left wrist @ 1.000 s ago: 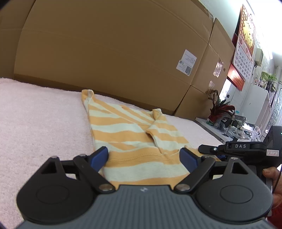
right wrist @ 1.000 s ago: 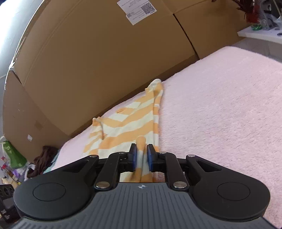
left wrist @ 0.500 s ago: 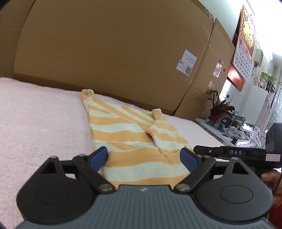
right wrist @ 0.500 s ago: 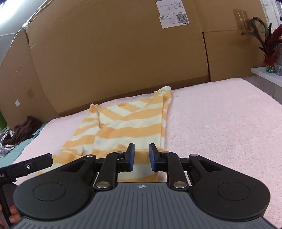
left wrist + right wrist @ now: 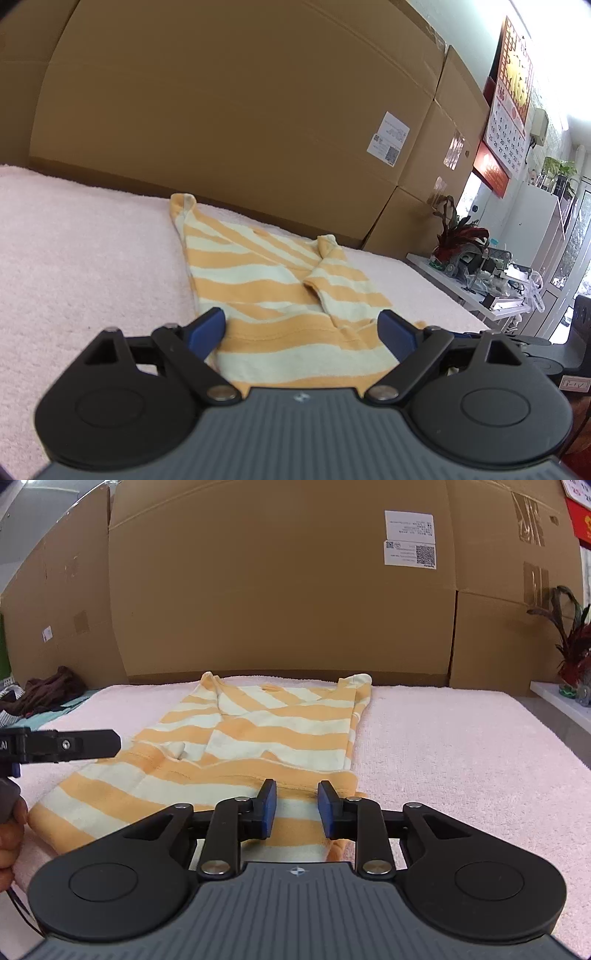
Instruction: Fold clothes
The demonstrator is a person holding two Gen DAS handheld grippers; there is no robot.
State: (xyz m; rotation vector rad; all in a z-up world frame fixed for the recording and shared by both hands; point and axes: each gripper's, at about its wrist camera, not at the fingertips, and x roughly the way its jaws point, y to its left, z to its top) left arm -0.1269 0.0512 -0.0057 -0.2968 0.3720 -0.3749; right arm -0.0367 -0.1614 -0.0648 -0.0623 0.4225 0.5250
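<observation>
An orange and cream striped shirt (image 5: 280,284) lies flat on the pink towel surface (image 5: 81,266), sleeves folded in, collar toward the boxes. My left gripper (image 5: 301,336) stands wide open over the shirt's near hem, nothing pinched. One of its fingers (image 5: 85,744) reaches in from the left in the right wrist view. My right gripper (image 5: 296,808) hovers at the near right part of the shirt (image 5: 258,738). Its jaws are opening, with a narrow gap. The cloth lies beneath them and is not pressed by the pads.
Large cardboard boxes (image 5: 280,590) wall off the far edge of the surface. Dark clothes (image 5: 48,690) are heaped at the far left. A white shelf with clutter (image 5: 495,280), a red plant (image 5: 572,653) and a wall calendar (image 5: 509,96) are on the right.
My right gripper let go of the fold of shirt it was pinching, rolled back to level and shifted sideways. The shirt now lies flat. My left gripper stayed still and open.
</observation>
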